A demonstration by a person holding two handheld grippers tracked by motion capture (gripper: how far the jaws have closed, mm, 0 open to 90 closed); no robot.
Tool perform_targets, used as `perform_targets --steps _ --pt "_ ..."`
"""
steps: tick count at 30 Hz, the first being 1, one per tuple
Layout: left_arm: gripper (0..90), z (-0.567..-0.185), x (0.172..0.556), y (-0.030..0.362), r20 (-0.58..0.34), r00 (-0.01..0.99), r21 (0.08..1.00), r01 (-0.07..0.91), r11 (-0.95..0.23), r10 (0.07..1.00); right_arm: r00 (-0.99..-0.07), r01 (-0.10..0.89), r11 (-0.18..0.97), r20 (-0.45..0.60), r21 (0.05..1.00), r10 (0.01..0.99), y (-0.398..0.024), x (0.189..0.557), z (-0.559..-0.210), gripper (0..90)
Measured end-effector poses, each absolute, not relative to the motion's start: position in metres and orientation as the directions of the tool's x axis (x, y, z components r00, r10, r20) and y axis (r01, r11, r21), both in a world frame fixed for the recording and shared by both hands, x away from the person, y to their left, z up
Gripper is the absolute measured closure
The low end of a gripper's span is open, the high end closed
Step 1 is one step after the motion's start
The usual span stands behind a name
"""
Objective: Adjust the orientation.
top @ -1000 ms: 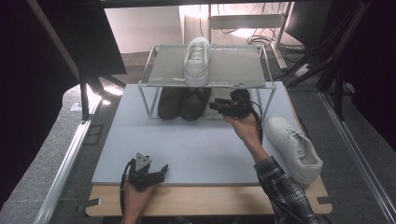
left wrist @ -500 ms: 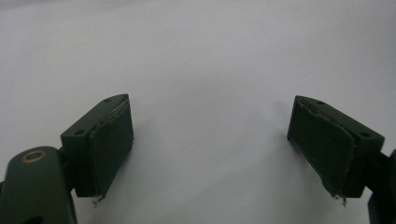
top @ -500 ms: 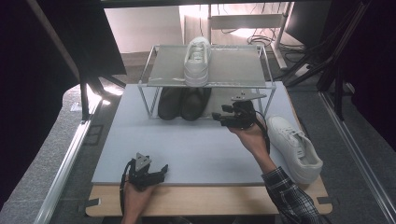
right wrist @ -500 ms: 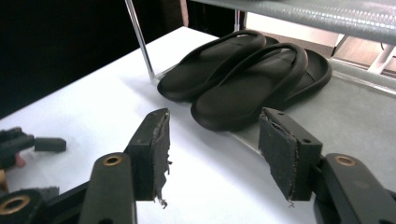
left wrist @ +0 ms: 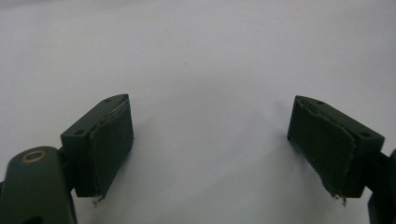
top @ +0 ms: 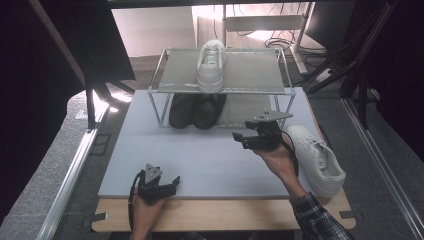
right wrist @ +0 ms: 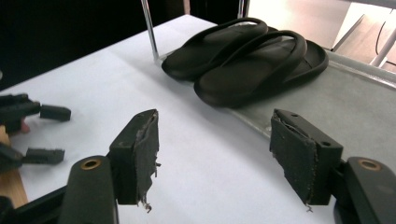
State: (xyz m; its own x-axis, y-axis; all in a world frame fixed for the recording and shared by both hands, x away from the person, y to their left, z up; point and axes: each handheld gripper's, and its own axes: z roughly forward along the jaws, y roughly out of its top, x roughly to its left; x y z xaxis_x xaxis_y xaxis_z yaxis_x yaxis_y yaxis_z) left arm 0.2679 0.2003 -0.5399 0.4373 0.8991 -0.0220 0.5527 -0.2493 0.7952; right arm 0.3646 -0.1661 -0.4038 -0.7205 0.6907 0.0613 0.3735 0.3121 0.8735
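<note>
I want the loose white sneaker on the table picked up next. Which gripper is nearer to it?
Right. The right gripper hovers just left of the white sneaker; the left gripper sits far across the table's near edge.

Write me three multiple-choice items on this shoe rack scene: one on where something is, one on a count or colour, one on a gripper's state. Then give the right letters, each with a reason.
1. Where is the pair of black sandals?
A. On the rack's top shelf
B. On the rack's lower level, under the top shelf
C. On the floor right of the table

2. How many white sneakers are in the high view?
A. One
B. Two
C. Three

3. How do the jaws of the right hand-held gripper stand?
A. Shut on a sandal
B. Shut on nothing
C. Open, holding nothing

Answers:
1 B: the sandals lie side by side beneath the top shelf.
2 B: one white sneaker sits on the top shelf, and another white sneaker lies on the table's right edge.
3 C: the right gripper view shows its jaws wide apart with only table between them.
</note>
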Motion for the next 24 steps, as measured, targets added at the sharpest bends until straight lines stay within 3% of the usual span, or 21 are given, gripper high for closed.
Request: perform_targets --steps 13,24 --pt "14.3 -0.540 0.268 0.200 -0.022 0.436 0.797 0.551 -0.248 0.900 -0.752 0.369 0.356 0.050 0.859 0.658 -0.181 0.339 -0.429 21.6" --pt "14.4 -0.540 0.268 0.200 -0.024 0.434 0.795 0.554 -0.246 0.901 -0.739 0.433 0.327 0.124 0.840 0.662 -0.201 0.321 -0.449 17.2"
